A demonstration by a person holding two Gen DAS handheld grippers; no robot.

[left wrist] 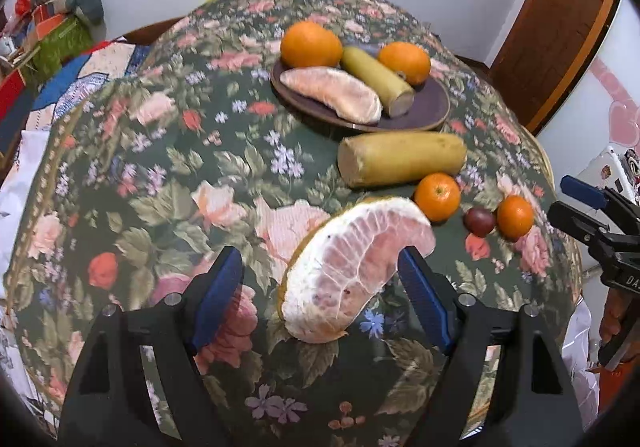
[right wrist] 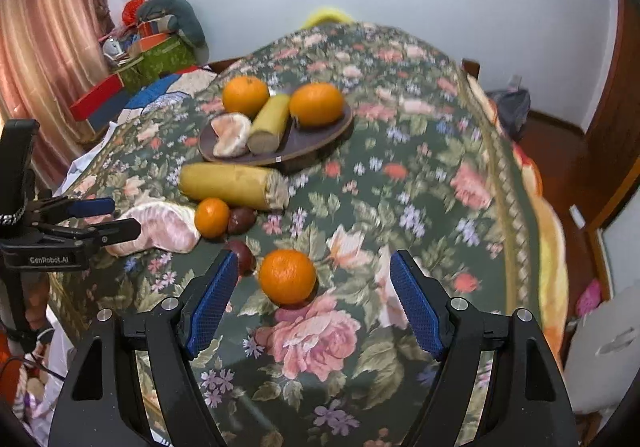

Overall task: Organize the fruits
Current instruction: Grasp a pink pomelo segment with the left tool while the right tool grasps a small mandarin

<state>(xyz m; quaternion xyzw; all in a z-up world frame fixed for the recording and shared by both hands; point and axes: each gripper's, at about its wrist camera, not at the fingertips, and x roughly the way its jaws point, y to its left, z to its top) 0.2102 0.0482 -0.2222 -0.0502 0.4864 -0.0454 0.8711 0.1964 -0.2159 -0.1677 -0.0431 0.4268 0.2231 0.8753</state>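
Straddling a pomelo wedge (left wrist: pixel 356 271) and an orange (right wrist: pixel 287 276) near the plate (left wrist: pixel 424 111), both grippers, left (left wrist: pixel 320 299) and right (right wrist: pixel 312 301), hang released, seemingly readying pickups.

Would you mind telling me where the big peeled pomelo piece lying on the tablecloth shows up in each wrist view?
Left wrist view: the pomelo piece lies low and centre, between the left claw's blue fingers.
Right wrist view: it lies at mid-left, just behind the left claw.
Shared landmark: the brown plate carrying two oranges, farther back on the table.
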